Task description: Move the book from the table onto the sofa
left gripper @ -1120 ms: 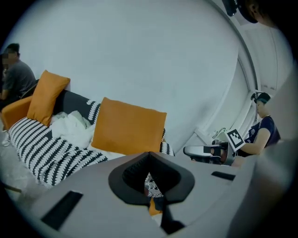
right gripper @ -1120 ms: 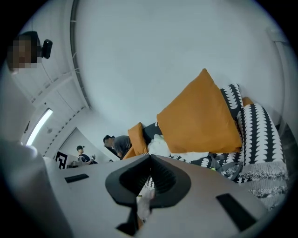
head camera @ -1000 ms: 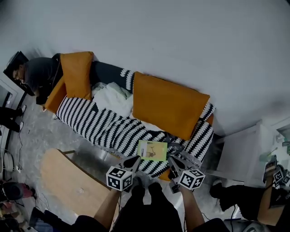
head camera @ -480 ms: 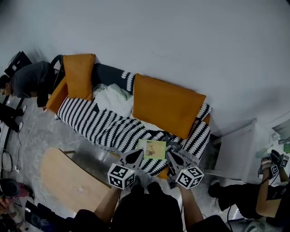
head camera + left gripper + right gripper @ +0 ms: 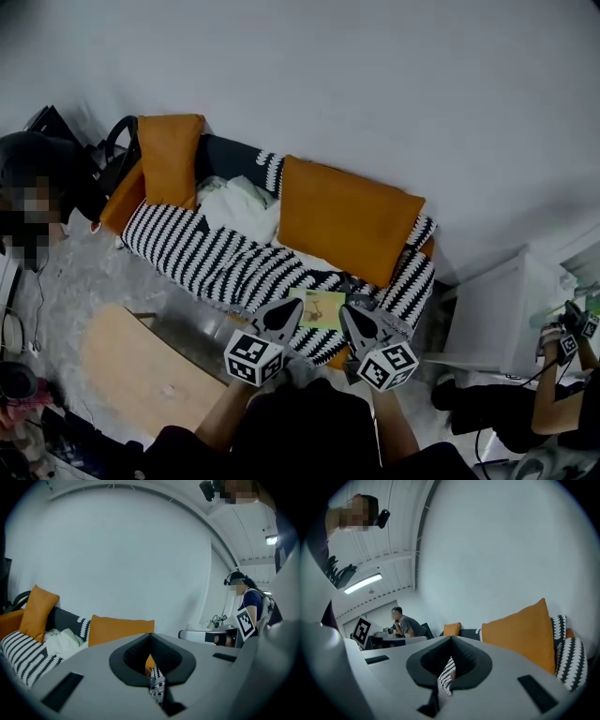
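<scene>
Left gripper [image 5: 284, 315] and right gripper [image 5: 351, 317]: jaws together on both, nothing between them. Book [image 5: 322, 307] lies flat on the striped sofa [image 5: 187, 248] seat, near its front edge, between the two tips and off the table [image 5: 141, 375]. Risk: a tip clipping the cover would nudge it over the edge. The soft seat may also let it slide.

The book [image 5: 321, 306] at the sofa's [image 5: 202, 248] front edge is partly covered by the left gripper [image 5: 287, 314] and right gripper [image 5: 349, 317]; its cover print is too small to read.
</scene>
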### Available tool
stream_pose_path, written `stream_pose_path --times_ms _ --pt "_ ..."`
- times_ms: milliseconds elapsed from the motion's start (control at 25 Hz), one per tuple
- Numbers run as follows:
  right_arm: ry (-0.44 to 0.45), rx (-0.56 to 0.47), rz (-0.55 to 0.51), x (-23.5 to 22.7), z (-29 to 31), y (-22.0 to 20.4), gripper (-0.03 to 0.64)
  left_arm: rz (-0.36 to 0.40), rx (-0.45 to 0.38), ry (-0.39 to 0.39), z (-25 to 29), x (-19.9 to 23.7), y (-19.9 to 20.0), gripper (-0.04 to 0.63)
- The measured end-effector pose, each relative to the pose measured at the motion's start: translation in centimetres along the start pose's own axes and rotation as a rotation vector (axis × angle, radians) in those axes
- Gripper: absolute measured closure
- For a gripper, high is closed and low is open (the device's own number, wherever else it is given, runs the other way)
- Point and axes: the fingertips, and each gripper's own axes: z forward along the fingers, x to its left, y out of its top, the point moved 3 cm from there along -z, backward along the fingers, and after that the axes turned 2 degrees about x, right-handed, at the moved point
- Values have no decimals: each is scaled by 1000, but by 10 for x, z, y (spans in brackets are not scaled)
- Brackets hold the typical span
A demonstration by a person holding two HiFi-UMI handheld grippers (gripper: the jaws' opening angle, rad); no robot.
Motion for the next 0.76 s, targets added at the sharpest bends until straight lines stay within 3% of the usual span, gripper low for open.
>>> stream_pose_path --times_ms 760 --pt "29 -8 -11 10 0 -3 595 3 -21 26 -15 -1 -3 580"
